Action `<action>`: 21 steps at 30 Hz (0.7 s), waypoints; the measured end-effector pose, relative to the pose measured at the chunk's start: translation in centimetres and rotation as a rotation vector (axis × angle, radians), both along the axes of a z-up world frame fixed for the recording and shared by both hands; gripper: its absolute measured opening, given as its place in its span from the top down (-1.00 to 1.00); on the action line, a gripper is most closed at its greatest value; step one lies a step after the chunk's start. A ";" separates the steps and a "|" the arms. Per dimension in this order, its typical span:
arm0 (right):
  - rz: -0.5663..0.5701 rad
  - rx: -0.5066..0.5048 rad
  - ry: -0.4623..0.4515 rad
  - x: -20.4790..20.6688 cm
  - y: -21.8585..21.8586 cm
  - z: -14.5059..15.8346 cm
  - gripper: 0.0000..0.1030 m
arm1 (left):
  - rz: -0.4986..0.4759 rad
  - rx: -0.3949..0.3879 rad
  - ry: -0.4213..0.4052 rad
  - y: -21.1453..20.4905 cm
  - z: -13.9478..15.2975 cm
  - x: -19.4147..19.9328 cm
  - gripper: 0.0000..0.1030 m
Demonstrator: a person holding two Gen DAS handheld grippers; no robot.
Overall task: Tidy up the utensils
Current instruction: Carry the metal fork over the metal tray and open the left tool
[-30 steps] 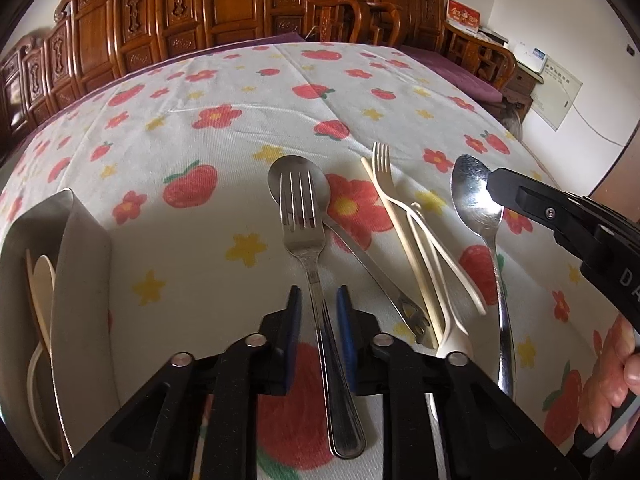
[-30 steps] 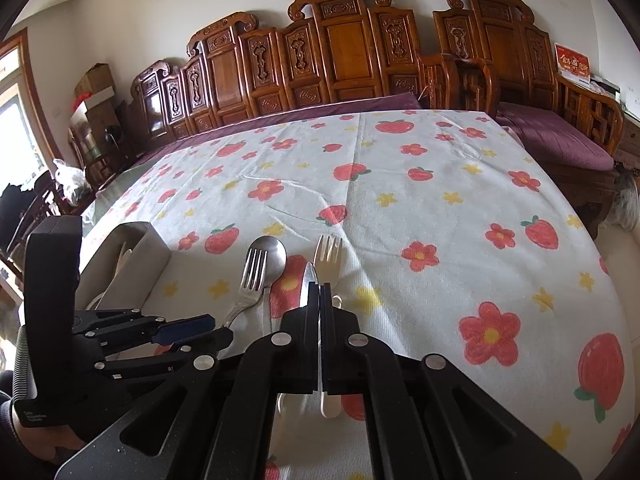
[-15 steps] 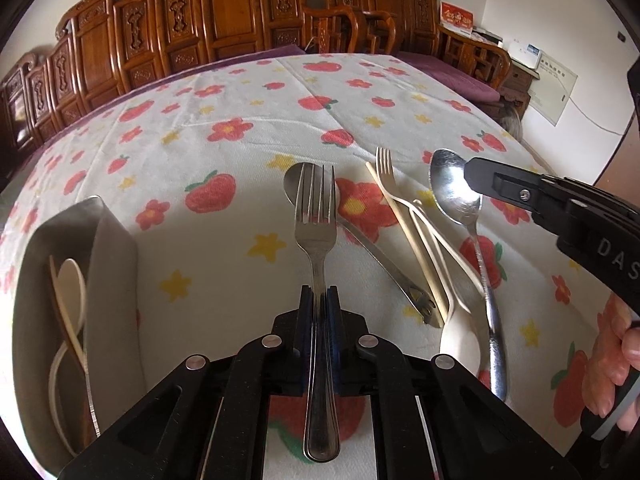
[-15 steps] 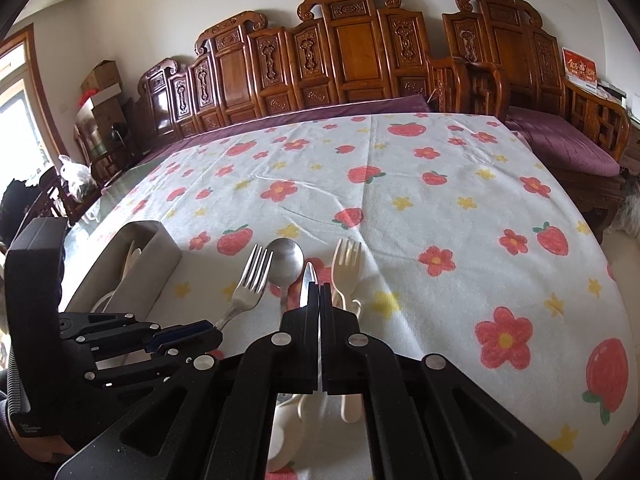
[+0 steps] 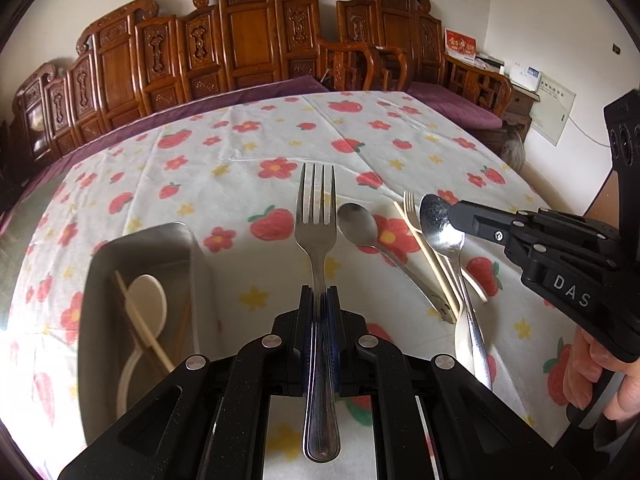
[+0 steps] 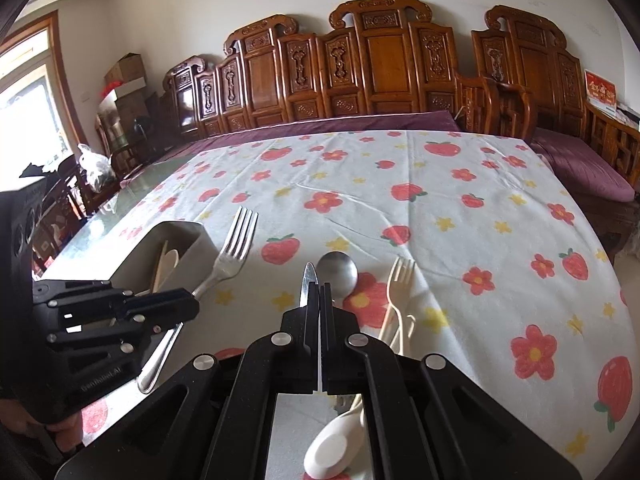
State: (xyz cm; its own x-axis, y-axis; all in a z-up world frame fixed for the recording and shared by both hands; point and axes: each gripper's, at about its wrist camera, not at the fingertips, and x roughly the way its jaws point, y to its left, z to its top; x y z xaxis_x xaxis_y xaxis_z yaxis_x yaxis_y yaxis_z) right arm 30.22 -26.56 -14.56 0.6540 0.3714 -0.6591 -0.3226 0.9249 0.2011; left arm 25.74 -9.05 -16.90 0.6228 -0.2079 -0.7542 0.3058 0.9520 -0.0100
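Table (image 5: 420, 132) with strawberry cloth. Grey tray (image 5: 140, 240) on left side, cream spoon (image 5: 146, 296) already inside.

Left gripper (image 5: 319, 300) clenched on metal fork (image 5: 316, 216), lifted above cloth. Fork long axis runs straight along fingers, tines forward. Tray lies to left of fork, close; left gripper is nearer to tray than right one, so likely next move is sideways to left, then lower.

Right gripper (image 6: 320, 300) clamped on metal spoon (image 5: 440, 228), edge-on between fingers, also lifted.

On cloth remain: second metal spoon (image 6: 338, 270), cream fork (image 6: 400, 280).
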 end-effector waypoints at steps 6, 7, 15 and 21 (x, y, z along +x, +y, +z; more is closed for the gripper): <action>0.017 0.001 -0.001 -0.2 0.8 0.1 0.98 | 0.013 -0.009 -0.030 2.7 1.6 -1.2 0.88; 0.020 0.001 -0.002 -0.3 0.9 0.1 0.98 | 0.017 -0.010 -0.033 3.1 1.8 -1.3 0.88; 0.047 0.003 -0.018 -1.2 1.7 0.7 0.98 | 0.054 -0.006 -0.057 6.6 2.7 -2.3 0.88; 0.064 0.001 -0.026 -1.7 2.4 0.9 0.98 | 0.101 -0.007 -0.051 9.3 2.3 -1.7 0.88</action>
